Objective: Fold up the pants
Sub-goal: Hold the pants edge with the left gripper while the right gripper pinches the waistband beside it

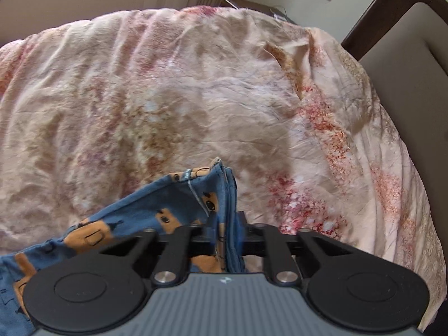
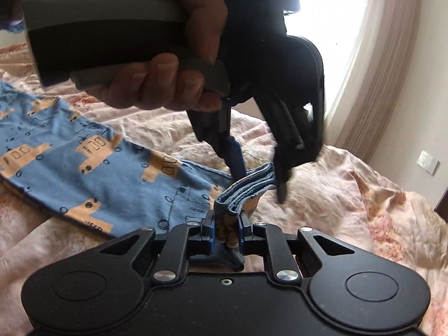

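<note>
The pants [image 2: 84, 168] are blue with tan bear prints and lie on the bed, stretching left. My right gripper [image 2: 226, 226] is shut on a bunched corner of the pants near their hem. My left gripper [image 2: 260, 179] hangs over that same corner in the right wrist view, held in a hand, its fingers spread either side of the folded edge. In the left wrist view my left gripper [image 1: 226, 232] has pants fabric [image 1: 168, 212] between its jaws, but its fingertips are hidden behind the cloth.
A wrinkled pink floral bedsheet [image 1: 196, 98] covers the bed. A padded headboard with a dark wooden frame [image 1: 406, 56] stands at the right. A bright curtained window [image 2: 350, 42] is behind the bed.
</note>
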